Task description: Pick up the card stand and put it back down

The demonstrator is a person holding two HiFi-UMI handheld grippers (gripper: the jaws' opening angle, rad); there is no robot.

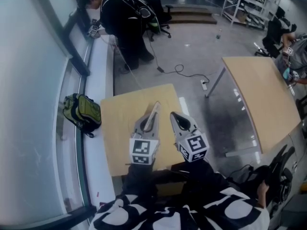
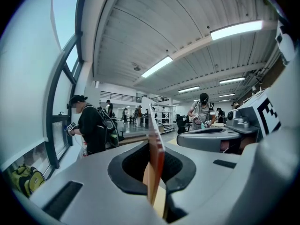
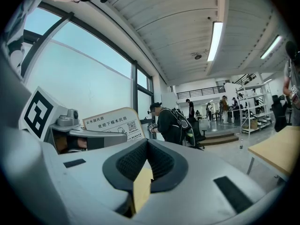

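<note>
Two hand-held grippers were raised over the near part of a small wooden table (image 1: 117, 128). The left gripper (image 1: 149, 122) pinched the card stand (image 2: 156, 161) upright between its fingers. Just to its right, the right gripper (image 3: 147, 146) had its fingers pressed together, holding nothing. A green backpack (image 1: 82, 111) lay to the left, by the window.

On the card stand (image 3: 112, 125), left of centre, I read "云水园民宿" above "欢迎下榻本民宿", with a QR code (image 3: 130, 126) beside it.
</note>
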